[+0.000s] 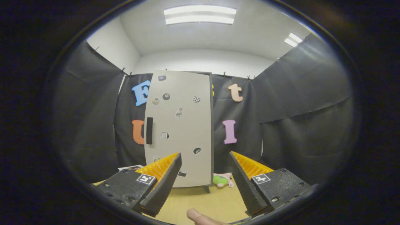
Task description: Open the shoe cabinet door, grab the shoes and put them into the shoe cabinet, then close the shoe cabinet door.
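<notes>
One pale shoe cabinet (184, 125), door shut w/ dark handle (149, 130), stickers; hand-held gripper (204, 175) fingers apart.

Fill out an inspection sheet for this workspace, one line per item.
Surface: tan tabletop, bare between the fingers.
Job's things: shoe cabinet upright beyond the fingers, door shut, dark handle near its left edge; small green and pink shoes on the table beside the cabinet's right foot.
Clutter: stickers on the door; a paper sheet left of the cabinet.
Grippers: gripper open, fingers apart, holding nothing; a fingertip below.
Cables: nothing seen.
Surroundings: black cloth walls, ceiling lights.
</notes>
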